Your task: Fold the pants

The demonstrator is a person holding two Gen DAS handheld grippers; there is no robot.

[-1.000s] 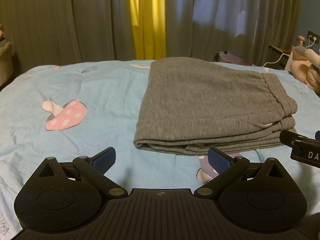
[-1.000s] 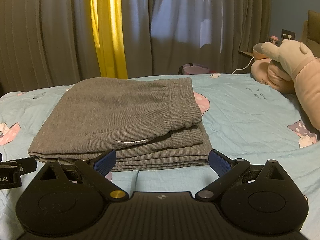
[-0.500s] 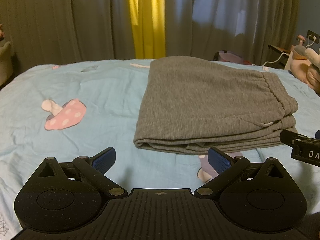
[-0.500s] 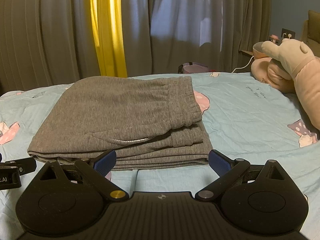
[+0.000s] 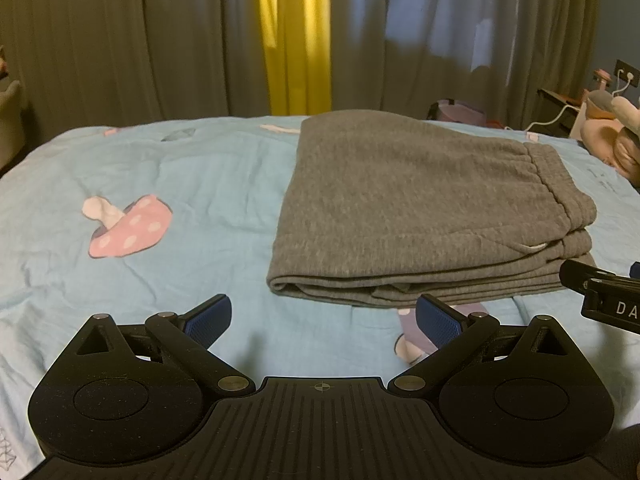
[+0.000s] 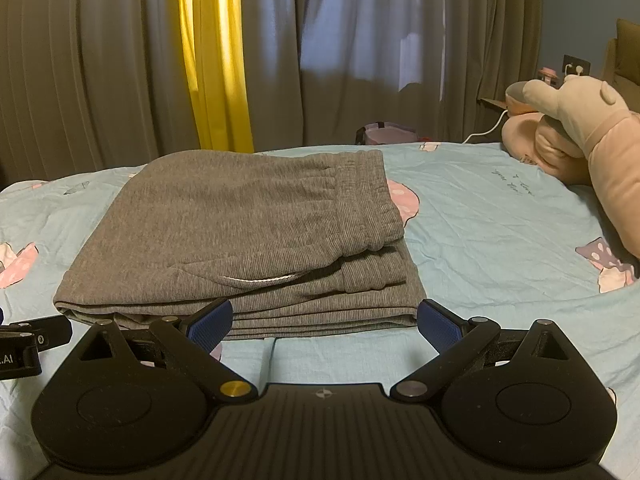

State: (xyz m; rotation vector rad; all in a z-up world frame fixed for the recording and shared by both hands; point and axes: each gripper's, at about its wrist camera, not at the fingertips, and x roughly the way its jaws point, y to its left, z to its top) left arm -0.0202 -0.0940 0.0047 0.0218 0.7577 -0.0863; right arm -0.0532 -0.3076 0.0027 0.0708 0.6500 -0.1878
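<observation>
Presently the pants (image 5: pixel 424 216) lie on the bed (image 5: pixel 160 208) as a compact stack, several layers showing along the near edge. The left gripper (image 5: pixel 323 316) and right gripper (image 6: pixel 325 322) sit just short of that edge, jaws apart, empty. Folding appears complete; next calls only for withdrawal or minor squaring.

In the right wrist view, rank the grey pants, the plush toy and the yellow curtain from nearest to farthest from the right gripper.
1. Grey pants: folded, just ahead of the right gripper.
2. Plush toy: far right, on the bed.
3. Yellow curtain: beyond the bed, upper left.
</observation>
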